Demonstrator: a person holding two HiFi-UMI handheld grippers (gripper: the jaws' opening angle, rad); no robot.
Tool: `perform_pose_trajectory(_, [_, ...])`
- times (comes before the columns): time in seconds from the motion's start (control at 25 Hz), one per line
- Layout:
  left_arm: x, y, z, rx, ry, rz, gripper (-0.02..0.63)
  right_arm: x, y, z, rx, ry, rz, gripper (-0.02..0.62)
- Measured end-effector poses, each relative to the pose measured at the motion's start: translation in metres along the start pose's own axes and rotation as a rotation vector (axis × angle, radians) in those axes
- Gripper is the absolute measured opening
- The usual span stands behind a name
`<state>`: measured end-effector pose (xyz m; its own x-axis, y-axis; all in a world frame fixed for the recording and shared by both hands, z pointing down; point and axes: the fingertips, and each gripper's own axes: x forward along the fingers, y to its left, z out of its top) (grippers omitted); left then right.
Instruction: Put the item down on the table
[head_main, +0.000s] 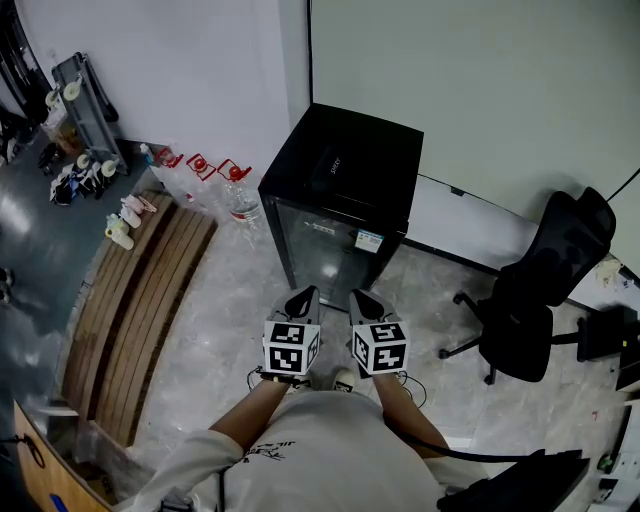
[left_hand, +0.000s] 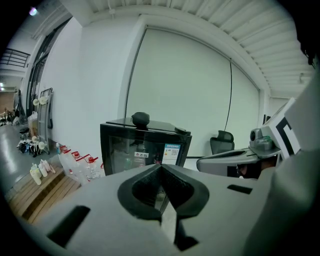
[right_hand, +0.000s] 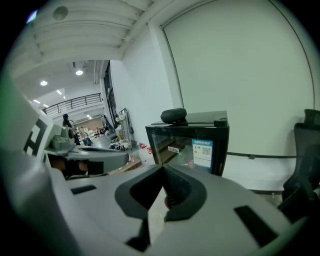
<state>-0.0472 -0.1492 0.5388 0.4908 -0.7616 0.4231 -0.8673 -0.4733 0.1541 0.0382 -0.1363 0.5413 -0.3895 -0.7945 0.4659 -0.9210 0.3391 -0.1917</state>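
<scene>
Labels (head_main: 369, 241) on the black cabinet (head_main: 340, 160) unreadable

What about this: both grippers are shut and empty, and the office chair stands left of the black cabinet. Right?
No: the head view shows the office chair right of the black cabinet. The left gripper and right gripper are shut and empty.

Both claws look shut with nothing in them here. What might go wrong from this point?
1. The left claw and right claw are shut and empty, so there is no item to set down; the step may get logged wrongly.
2. Both point at the black cabinet straight ahead; stepping forward could knock its glass door.
3. The water bottles and office chair flank the path and could be bumped.
</scene>
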Motion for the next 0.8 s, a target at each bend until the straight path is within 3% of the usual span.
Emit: perform_pose_trajectory(0.8, [-0.007, 0.004, -0.004, -0.006, 0.009, -0.003, 0.006, 0.001, 0.012, -0.008, 0.004, 0.025, 0.015, 0.003])
